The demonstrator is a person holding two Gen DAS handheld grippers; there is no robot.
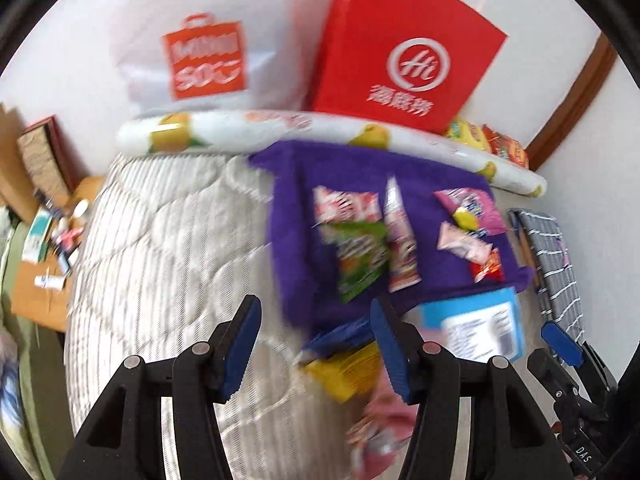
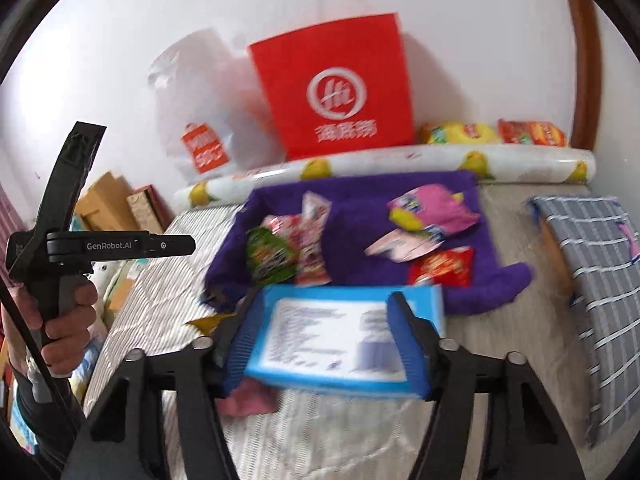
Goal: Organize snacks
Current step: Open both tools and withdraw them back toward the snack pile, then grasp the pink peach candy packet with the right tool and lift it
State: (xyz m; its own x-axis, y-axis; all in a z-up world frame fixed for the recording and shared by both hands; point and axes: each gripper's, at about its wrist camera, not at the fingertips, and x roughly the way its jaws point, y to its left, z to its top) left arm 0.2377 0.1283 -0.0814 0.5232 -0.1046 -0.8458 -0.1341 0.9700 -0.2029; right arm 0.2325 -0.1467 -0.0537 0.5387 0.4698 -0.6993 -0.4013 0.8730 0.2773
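On the white plastic bag (image 1: pixel 208 60) at my eleven o'clock I read "SO" on an orange bag-shaped logo; the line above it is too blurred to make out. On the red paper bag (image 1: pixel 404 48) at one o'clock a white ring holds the letters "Hi", with three Chinese characters beneath that I cannot make out sharply. My left gripper (image 2: pixel 120 246), seen at nine o'clock from my right wrist, carries "GenRobot.AI" on its black bar. The blue box (image 2: pixel 340 336) in my right claw bears a white label of fine print, unreadable. The snack packets' lettering is smeared.
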